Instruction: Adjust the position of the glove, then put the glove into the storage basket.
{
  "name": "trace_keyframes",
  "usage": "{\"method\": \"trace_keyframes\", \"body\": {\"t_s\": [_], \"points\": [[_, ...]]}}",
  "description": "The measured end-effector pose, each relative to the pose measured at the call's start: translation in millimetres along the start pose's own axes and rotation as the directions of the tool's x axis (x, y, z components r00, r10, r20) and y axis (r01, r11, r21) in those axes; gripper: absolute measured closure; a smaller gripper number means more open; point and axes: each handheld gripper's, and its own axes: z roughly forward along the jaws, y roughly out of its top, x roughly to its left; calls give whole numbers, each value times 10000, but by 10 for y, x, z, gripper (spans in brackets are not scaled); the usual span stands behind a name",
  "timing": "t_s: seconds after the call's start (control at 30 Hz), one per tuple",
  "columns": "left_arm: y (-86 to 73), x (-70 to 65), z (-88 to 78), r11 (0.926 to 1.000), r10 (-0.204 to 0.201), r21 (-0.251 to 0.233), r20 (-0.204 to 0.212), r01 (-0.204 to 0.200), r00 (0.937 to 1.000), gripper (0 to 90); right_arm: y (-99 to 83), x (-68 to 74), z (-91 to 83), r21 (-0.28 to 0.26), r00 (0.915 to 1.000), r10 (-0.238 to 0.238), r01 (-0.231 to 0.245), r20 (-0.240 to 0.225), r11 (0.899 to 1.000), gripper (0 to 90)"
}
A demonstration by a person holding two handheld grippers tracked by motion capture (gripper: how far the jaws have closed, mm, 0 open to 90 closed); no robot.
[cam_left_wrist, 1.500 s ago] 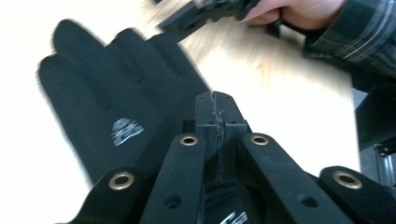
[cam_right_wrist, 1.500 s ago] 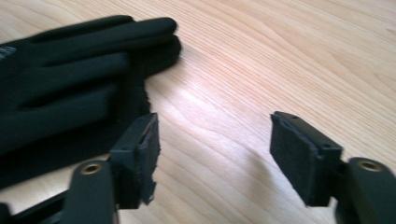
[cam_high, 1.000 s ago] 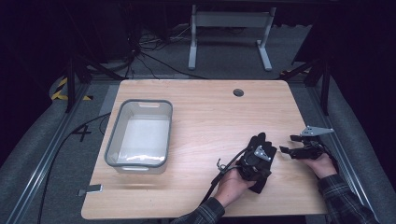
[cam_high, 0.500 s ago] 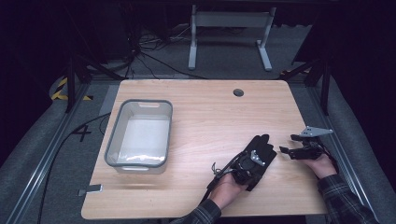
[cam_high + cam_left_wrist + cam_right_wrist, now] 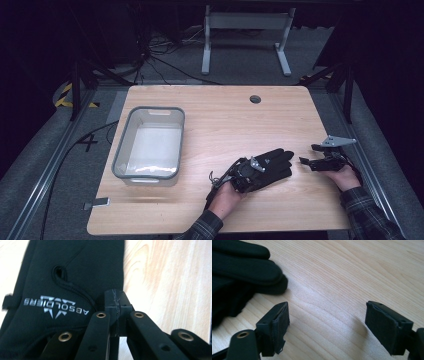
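Note:
A black glove (image 5: pixel 272 164) with a silver logo (image 5: pixel 55 307) lies at the front right of the wooden table (image 5: pixel 225 120), fingers pointing right. My left gripper (image 5: pixel 245 175) sits at its cuff end; its jaws (image 5: pixel 117 302) are shut together on the glove's edge beside a black cord loop. My right gripper (image 5: pixel 309 155) rests just right of the glove's fingertips (image 5: pixel 249 267). It is open, with only bare wood between its pads (image 5: pixel 278 325).
A clear grey-rimmed bin (image 5: pixel 119 155) stands at the left of the table. A round cable hole (image 5: pixel 255 99) sits near the far edge. A small metal clip (image 5: pixel 97 203) hangs at the front left corner. Cables and a stand's legs (image 5: pixel 245 45) lie on the floor beyond.
My left gripper has shifted left along the table, and the glove now lies more stretched out. The right gripper has stayed where it was.

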Motion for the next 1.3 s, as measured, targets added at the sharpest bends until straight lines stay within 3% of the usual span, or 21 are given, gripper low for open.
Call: {"method": "trace_keyframes", "body": {"t_s": [0.33,0.47,0.53,0.7,0.83,1.0,1.17,1.3], "points": [[36,62,-166,9995,-4,-320,228,11,9997,862,-10,1,7,47,10000,-6,6,7,10000,187],[109,114,-231,9984,253,-519,284,-238,9993,727,-10,1,11,47,10000,-50,50,24,10000,174],[148,146,-246,9981,337,-524,304,-321,9990,611,-11,0,15,23,10000,-7,7,17,10000,170],[274,291,-243,9958,852,-346,160,-846,9962,418,-14,-12,26,46,9998,194,-194,-77,9998,161],[383,371,-193,9904,1350,-318,109,-1346,9908,275,-14,-23,30,108,9994,341,-340,-112,9994,159],[466,447,-79,9889,1468,-297,320,-1459,9887,177,-14,-23,30,109,9993,343,-341,-116,9994,158],[501,417,110,9846,1742,81,379,-1746,9840,148,-12,-24,32,128,9994,332,-331,-130,9994,154],[508,390,237,9790,2005,360,113,-2007,9796,139,-12,-24,33,125,9993,330,-328,-153,9994,153]]}}
